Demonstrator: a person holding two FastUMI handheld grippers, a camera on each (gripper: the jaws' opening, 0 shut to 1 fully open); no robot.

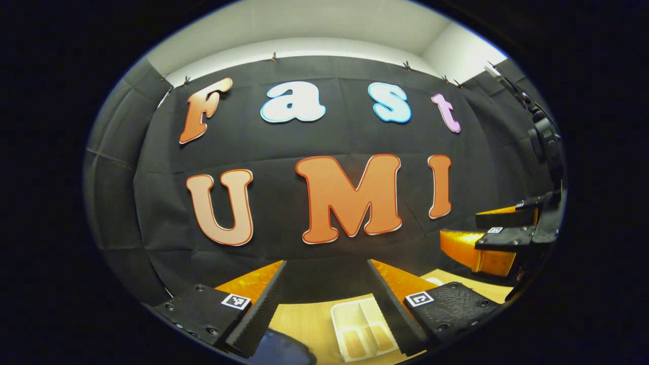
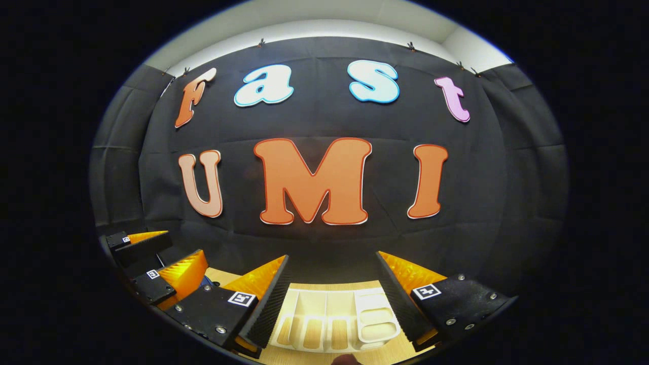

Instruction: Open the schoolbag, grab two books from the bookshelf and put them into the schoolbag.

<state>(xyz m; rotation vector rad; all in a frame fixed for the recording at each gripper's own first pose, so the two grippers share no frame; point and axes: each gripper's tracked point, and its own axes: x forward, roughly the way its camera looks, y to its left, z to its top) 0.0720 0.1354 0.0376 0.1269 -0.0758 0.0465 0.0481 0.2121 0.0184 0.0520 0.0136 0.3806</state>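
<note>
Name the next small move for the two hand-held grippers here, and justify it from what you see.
Probably tilt both down toward the table. The left hand-held gripper and right hand-held gripper are open, empty and aimed at the wall, with a white tray below. A dark blue thing, perhaps the schoolbag, sits low by the left one.

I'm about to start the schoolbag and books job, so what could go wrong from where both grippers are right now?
Both the left gripper and the right gripper are open, held high and aimed at the booth wall, so the reach down may start nearly blind. The white divided tray lies right below the right gripper and could get bumped. The grippers hang close side by side, so they might knock together.
</note>
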